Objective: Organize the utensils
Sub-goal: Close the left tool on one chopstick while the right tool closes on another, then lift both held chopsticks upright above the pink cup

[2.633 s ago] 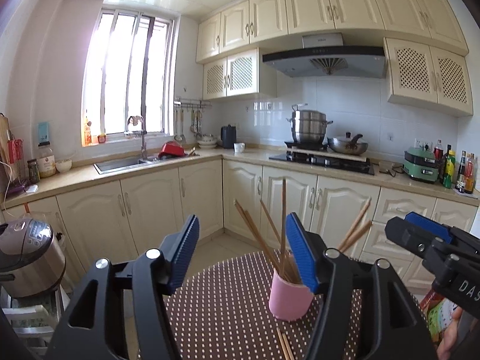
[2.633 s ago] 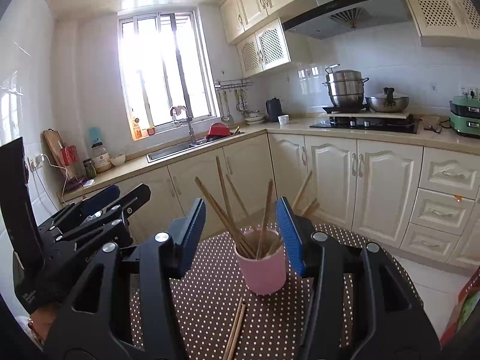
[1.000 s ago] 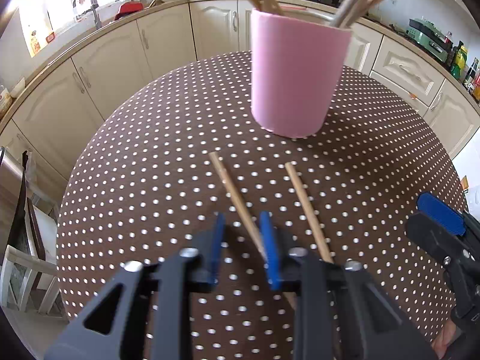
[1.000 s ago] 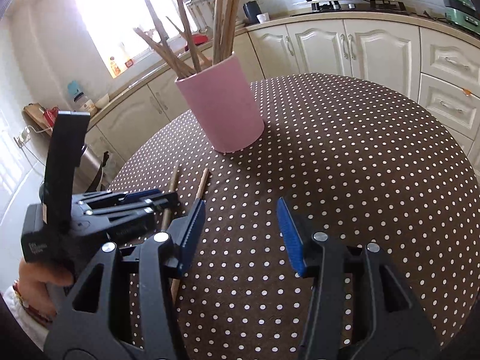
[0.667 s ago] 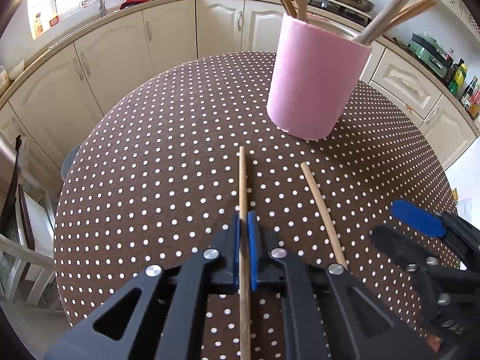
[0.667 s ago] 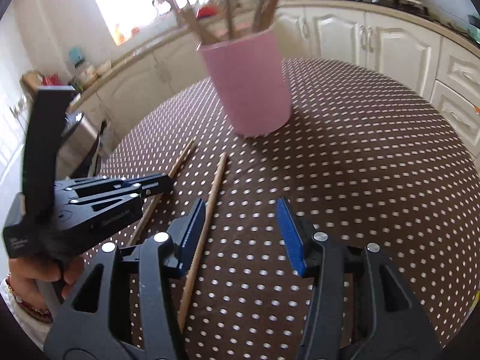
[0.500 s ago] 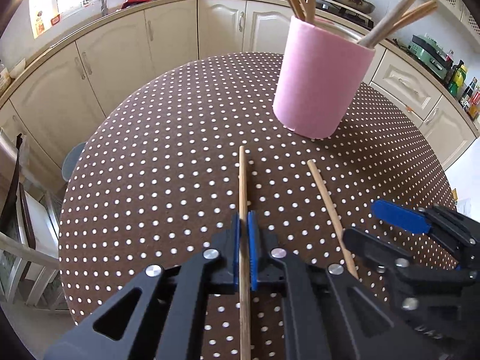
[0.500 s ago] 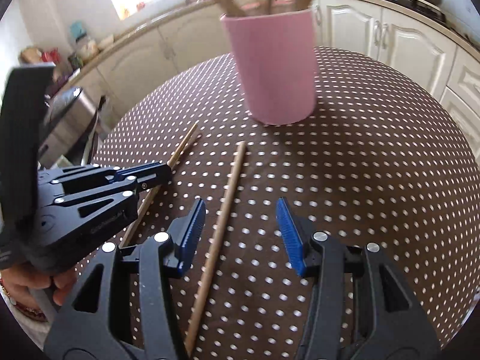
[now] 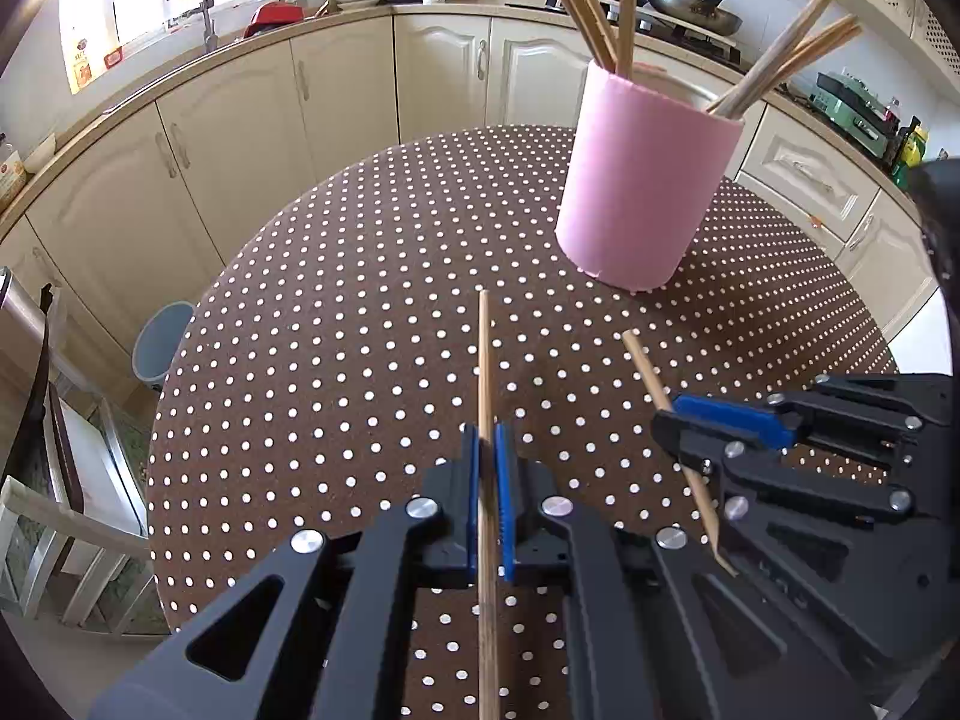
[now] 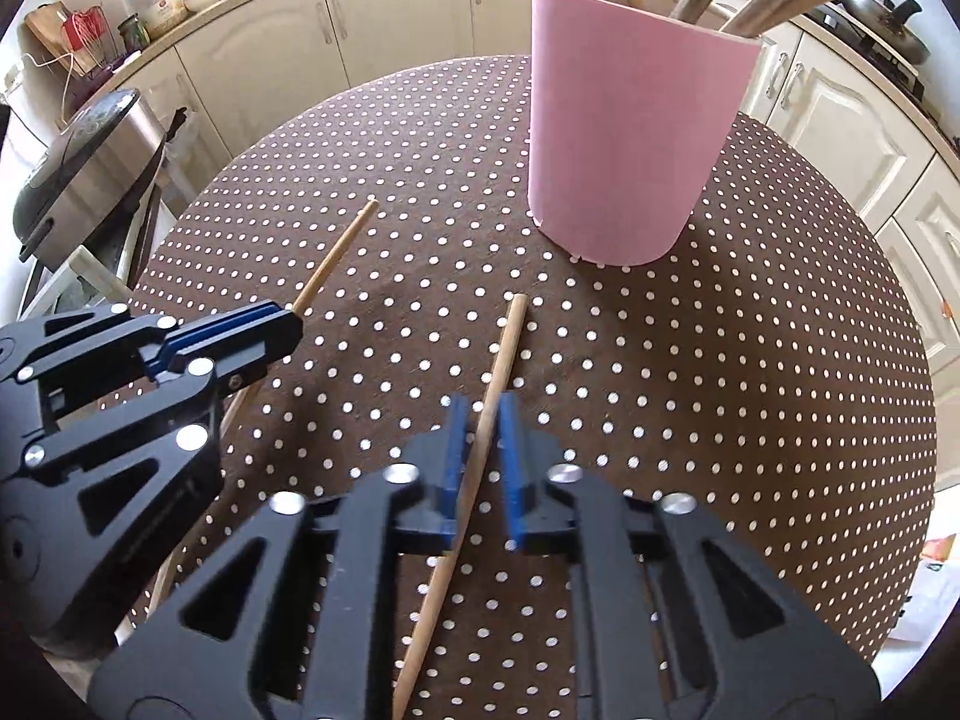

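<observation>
Two wooden chopsticks lie on the round, brown polka-dot tabletop (image 9: 336,324), both toward its near edge, in front of a pink cup (image 9: 645,180) that stands upright farther in and already holds several chopsticks leaning out of its rim.

The left gripper (image 9: 487,468) has its blue-padded jaws clamped on the left chopstick (image 9: 485,360). The stick runs straight through the narrow slot between the pads, its far end pointing toward the middle of the tabletop and its near end passing back under the gripper body.

The right gripper (image 10: 480,450) has its jaws drawn in on the right chopstick (image 10: 501,360). That stick crosses the slot at a slight slant, its tip reaching toward the base of the cup without touching it. In the right wrist view the pads seem to sit against the stick, though a thin gap shows on one side.

The two grippers sit side by side near the tabletop's near edge.
</observation>
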Demonstrator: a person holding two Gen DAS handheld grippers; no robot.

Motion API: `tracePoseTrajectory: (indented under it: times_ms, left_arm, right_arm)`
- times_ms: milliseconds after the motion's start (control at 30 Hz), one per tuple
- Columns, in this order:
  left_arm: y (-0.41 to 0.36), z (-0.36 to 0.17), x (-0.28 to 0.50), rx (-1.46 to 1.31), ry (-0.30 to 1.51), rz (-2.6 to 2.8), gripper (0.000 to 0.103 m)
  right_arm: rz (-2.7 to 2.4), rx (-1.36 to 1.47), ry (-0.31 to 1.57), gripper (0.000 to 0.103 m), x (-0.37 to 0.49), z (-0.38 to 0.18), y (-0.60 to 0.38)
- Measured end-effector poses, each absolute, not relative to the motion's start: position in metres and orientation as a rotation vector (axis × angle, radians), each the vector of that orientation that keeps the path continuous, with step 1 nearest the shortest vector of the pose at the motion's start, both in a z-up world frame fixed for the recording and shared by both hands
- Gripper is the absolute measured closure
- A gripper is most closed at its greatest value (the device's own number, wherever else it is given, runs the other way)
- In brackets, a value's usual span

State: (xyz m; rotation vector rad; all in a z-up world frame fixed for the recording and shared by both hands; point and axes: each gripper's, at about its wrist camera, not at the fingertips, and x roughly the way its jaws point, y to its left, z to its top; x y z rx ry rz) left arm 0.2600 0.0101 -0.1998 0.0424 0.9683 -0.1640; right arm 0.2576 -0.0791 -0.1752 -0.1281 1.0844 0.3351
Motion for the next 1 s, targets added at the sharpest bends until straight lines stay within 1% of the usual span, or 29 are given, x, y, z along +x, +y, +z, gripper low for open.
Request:
tracePoseTrajectory:
  times_ms: [200, 667, 1000]
  left_arm:
    - [0.013, -0.186, 0.256, 0.024, 0.930, -0.180, 0.097]
    - [0.009, -0.118, 0.222, -0.006, 0.721, -0.209, 0.097]
    - [-0.006, -0.088, 0.202, 0.017, 0.632, -0.218, 0.097]
  right_arm:
    - [0.354, -0.080, 1.037, 0.097, 0.251, -0.169, -0.084]
    - [0.433, 0.094, 0.780, 0.097, 0.208, -0.085, -0.135]
    - [0.447, 0.140, 0.671, 0.097, 0.178, -0.052, -0.153]
